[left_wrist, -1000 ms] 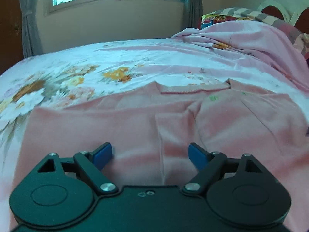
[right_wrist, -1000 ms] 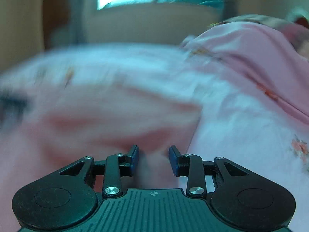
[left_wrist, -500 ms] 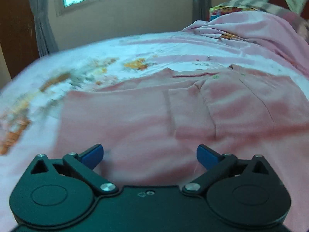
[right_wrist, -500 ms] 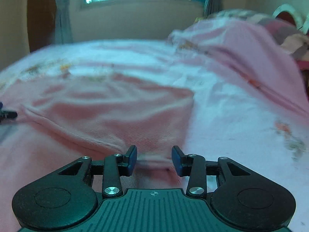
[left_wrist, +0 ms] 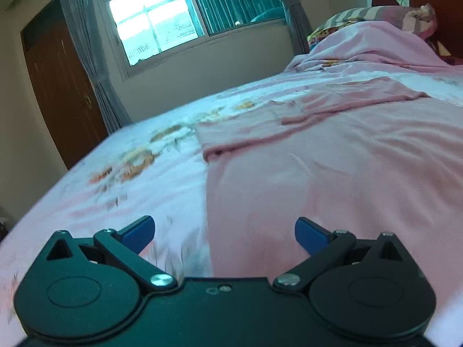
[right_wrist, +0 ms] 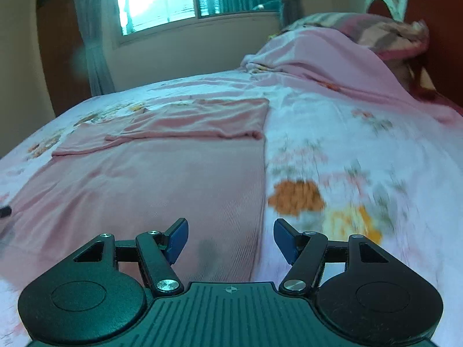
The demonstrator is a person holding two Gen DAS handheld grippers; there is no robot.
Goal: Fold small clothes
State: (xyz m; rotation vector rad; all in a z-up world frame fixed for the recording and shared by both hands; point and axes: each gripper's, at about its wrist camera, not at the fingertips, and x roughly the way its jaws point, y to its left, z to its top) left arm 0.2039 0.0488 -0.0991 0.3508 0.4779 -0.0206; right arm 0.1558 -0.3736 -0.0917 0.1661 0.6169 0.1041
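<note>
The bed (left_wrist: 162, 190), under a floral sheet (right_wrist: 347, 150), fills both views. A pink blanket (left_wrist: 376, 46) is heaped at its far end, toward one o'clock in each view, with a striped pillow (right_wrist: 376, 29) behind it. On the far wall a window (left_wrist: 156, 20) sits at eleven to twelve o'clock between grey curtains (left_wrist: 84, 43), and a brown door (left_wrist: 60, 86) stands at nine to ten o'clock in the left view.

The pink shirt (left_wrist: 332, 173) lies flat on the sheet. In the left view it spreads from the centre out to three o'clock; its long left edge runs toward six o'clock and ends between the fingers. In the right view the shirt (right_wrist: 162, 179) covers the centre and nine o'clock side, and its right edge runs down to six o'clock. A folded-over layer lies across its far part, around twelve o'clock.

The left gripper (left_wrist: 225, 232) is spread as wide as it goes and holds nothing; the shirt's edge lies below the gap. The right gripper (right_wrist: 231, 238) is opening, its blue pads (right_wrist: 179, 238) clear of the cloth, which lies beneath them ungrasped.
</note>
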